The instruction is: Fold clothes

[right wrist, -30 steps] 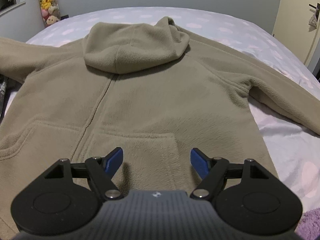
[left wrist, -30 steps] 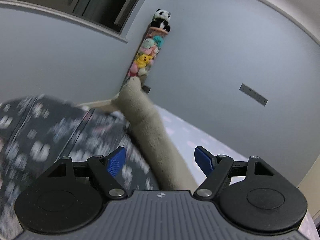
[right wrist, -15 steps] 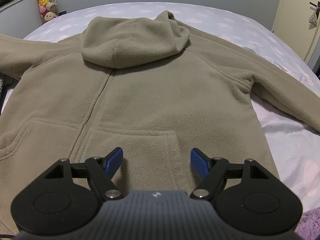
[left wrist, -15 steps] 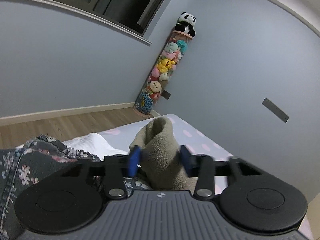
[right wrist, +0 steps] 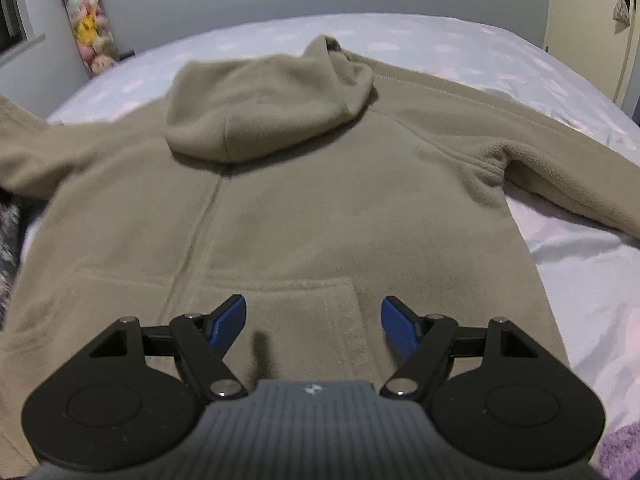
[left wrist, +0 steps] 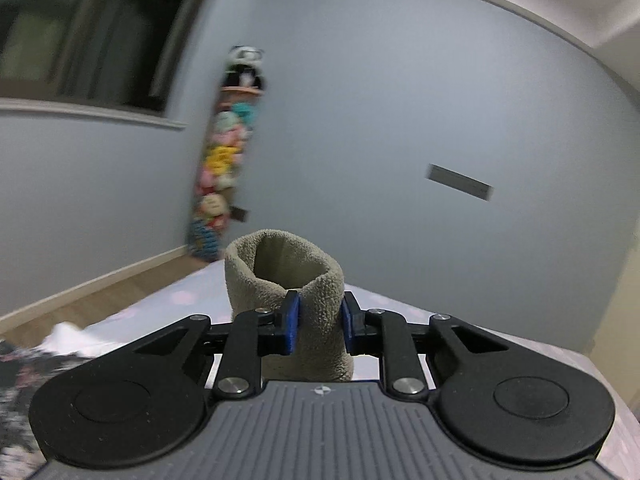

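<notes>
Left gripper (left wrist: pixel 319 322): jaws clenched on the cuff end of the sleeve (left wrist: pixel 286 284), blue pads (left wrist: pixel 291 322) pressing the fleece from both sides. Cuff stands up above the pads, its opening facing the camera; the inside is in shadow. The sleeve below the pads is hidden behind the gripper body. Background in the left wrist view is smeared by motion blur: tube of soft toys (left wrist: pixel 224 168) in the wall corner, panda on top, individual toys hard to tell apart. Dark window (left wrist: pixel 80 28) at upper left. Small grey plate (left wrist: pixel 460 182) on the wall, detail unreadable. Floral fabric (left wrist: pixel 20 376) at the lower left edge, cut off and blurred.

Right gripper (right wrist: pixel 313 326): jaws released, spread wide, nothing between them, hovering over the lower front of the hoodie (right wrist: pixel 320 208). Contact with the fleece cannot be judged.

Hoodie lies flat, front up, on the bed (right wrist: pixel 560 80), hood (right wrist: pixel 268 112) folded down over the chest, zip line running down the middle. Its right-hand sleeve in this view runs off the frame edge; the left-hand one is cut off too. Hem is hidden behind the gripper. A purple fuzzy thing (right wrist: pixel 624 452) at the lower right corner is mostly out of frame.
</notes>
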Available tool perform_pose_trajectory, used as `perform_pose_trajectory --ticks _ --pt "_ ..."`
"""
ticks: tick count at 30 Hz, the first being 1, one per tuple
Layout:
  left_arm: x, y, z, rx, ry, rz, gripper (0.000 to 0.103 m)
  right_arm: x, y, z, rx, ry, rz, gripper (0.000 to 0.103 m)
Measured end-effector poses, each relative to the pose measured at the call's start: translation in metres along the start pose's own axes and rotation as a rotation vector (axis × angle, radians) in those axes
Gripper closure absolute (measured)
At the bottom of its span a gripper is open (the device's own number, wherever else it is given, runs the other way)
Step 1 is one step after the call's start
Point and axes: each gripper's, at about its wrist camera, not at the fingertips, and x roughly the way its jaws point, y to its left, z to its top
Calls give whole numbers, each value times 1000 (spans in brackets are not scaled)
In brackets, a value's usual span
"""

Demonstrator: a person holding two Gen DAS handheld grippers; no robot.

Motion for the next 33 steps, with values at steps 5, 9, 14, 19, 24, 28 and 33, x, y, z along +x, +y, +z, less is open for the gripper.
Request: perform_pose_trajectory --ticks 5,9,14,19,24,28,33 --pt "7 -93 -1 86 7 -88 85 0 -19 25 39 -13 -7 26" --pt "16 -165 -11 144 27 -160 85 5 -35 54 -4 -68 -56 27" --pt "28 -244 -35 194 79 -241 85 25 -59 85 -46 -135 -93 26" --pt "30 -307 -85 271 157 -321 86 53 -93 100 23 -163 -79 27" --pt "42 -358 -157 357 244 -377 86 67 -124 94 101 -163 -42 28" --pt "45 -386 -233 412 352 -410 86 65 -133 94 134 -192 4 29" --pt "53 -399 -309 464 463 -441 86 67 -141 94 152 -197 27 29"
